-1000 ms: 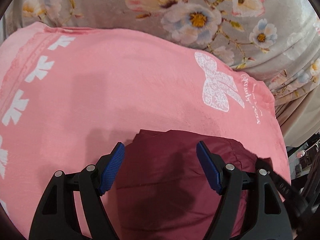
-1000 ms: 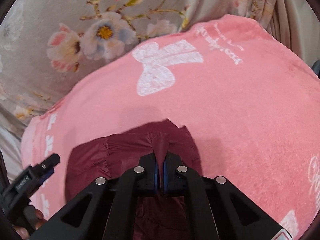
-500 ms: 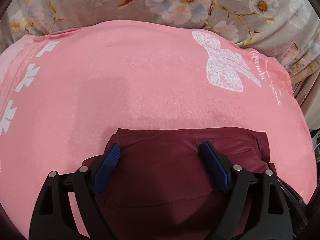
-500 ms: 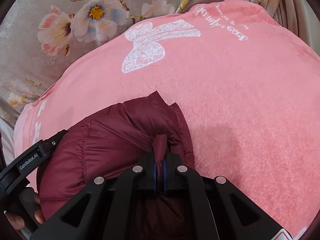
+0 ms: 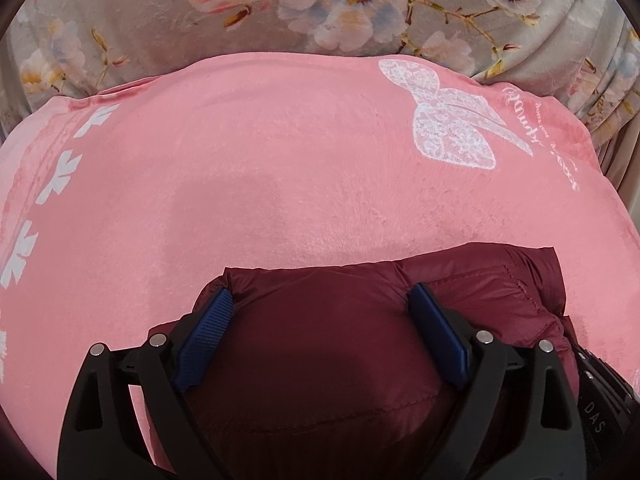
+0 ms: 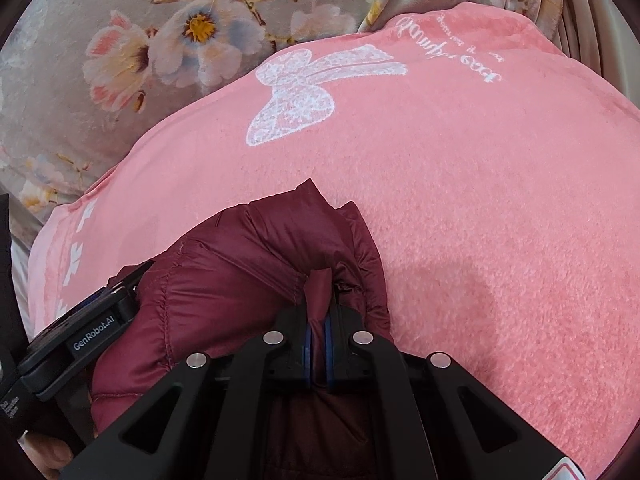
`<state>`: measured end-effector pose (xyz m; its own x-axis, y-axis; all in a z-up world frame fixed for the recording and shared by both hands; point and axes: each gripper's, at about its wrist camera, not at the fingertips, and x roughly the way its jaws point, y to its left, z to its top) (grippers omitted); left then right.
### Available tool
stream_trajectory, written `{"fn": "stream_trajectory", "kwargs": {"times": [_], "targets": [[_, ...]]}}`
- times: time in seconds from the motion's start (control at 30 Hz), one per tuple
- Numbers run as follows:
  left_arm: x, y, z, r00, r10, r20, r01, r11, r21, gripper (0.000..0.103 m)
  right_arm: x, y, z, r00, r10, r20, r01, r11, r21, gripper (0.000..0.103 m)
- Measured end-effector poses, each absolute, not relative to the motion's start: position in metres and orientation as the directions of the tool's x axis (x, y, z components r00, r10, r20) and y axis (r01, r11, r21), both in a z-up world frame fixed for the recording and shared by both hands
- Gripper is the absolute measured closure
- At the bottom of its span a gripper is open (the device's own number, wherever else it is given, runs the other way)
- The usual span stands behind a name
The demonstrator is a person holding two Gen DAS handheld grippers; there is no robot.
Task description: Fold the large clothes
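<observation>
A dark red puffer jacket (image 5: 480, 288) lies folded in a thick bundle on a pink blanket (image 5: 280, 168). My left gripper (image 5: 320, 312) is open, its blue pads pressed down on either side of a bulge of the jacket. My right gripper (image 6: 318, 320) is shut on a pinched fold of the jacket (image 6: 248, 264) at the bundle's right end. The left gripper's body (image 6: 80, 336) shows at the left of the right wrist view, beside the jacket.
The pink blanket (image 6: 480, 184) has a white bow print (image 5: 448, 120) and white leaf marks along its left border (image 5: 60, 172). Behind it lies grey floral bedding (image 5: 320, 8). A pale curtain (image 6: 580, 32) hangs at the far right.
The jacket has been brought forward and down onto the blanket, bunching into a thicker bundle. My left gripper has sunk onto it. The right gripper has stayed shut on its fold.
</observation>
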<state>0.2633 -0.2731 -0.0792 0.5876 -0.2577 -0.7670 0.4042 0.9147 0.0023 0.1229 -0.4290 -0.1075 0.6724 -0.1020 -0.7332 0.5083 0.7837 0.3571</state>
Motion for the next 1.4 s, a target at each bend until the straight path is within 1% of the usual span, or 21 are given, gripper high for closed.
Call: {"fn": "stream_trajectory", "kwargs": {"times": [0.53, 0.9, 1.0, 1.1, 1.17, 1.2, 1.23, 1.27, 1.33, 1.4], "targets": [[0.263, -0.277, -0.083, 0.609, -0.249, -0.753, 0.400, 0.916, 0.020, 0.015, 0.121, -0.433, -0.112, 0.695, -0.078, -0.715, 0.497, 0.770, 0.400, 0.101], [0.265, -0.283, -0.086, 0.629, -0.212, -0.747, 0.379, 0.924, 0.056, 0.015, 0.121, -0.441, -0.118, 0.720, -0.039, -0.693, 0.483, 0.746, 0.459, 0.102], [0.266, -0.282, -0.086, 0.626, -0.217, -0.749, 0.381, 0.923, 0.051, 0.014, 0.120, -0.444, -0.119, 0.727, -0.020, -0.686, 0.477, 0.734, 0.483, 0.102], [0.266, -0.279, -0.084, 0.605, -0.252, -0.756, 0.404, 0.915, 0.018, 0.014, 0.113, -0.451, -0.117, 0.734, 0.045, -0.677, 0.462, 0.698, 0.547, 0.100], [0.259, -0.267, -0.075, 0.573, -0.302, -0.762, 0.450, 0.893, -0.016, 0.014, 0.089, -0.454, -0.102, 0.721, 0.068, -0.689, 0.479, 0.670, 0.567, 0.093], [0.252, -0.256, -0.066, 0.562, -0.334, -0.756, 0.471, 0.882, -0.039, 0.014, 0.071, -0.453, -0.090, 0.720, 0.028, -0.694, 0.498, 0.675, 0.544, 0.075], [0.245, -0.244, -0.058, 0.559, -0.359, -0.748, 0.478, 0.876, -0.063, 0.012, 0.056, -0.451, -0.082, 0.718, -0.019, -0.696, 0.517, 0.685, 0.513, 0.043], [0.236, -0.227, -0.049, 0.543, -0.378, -0.749, 0.473, 0.876, -0.100, 0.006, 0.041, -0.449, -0.075, 0.714, -0.057, -0.698, 0.526, 0.702, 0.480, 0.035], [0.227, -0.202, -0.045, 0.482, -0.438, -0.759, 0.472, 0.859, -0.196, 0.006, 0.024, -0.446, -0.072, 0.693, -0.029, -0.720, 0.505, 0.732, 0.457, 0.033], [0.220, -0.175, -0.052, 0.406, -0.482, -0.776, 0.434, 0.850, -0.300, 0.006, 0.016, -0.442, -0.080, 0.678, 0.062, -0.732, 0.471, 0.728, 0.498, 0.033]]}}
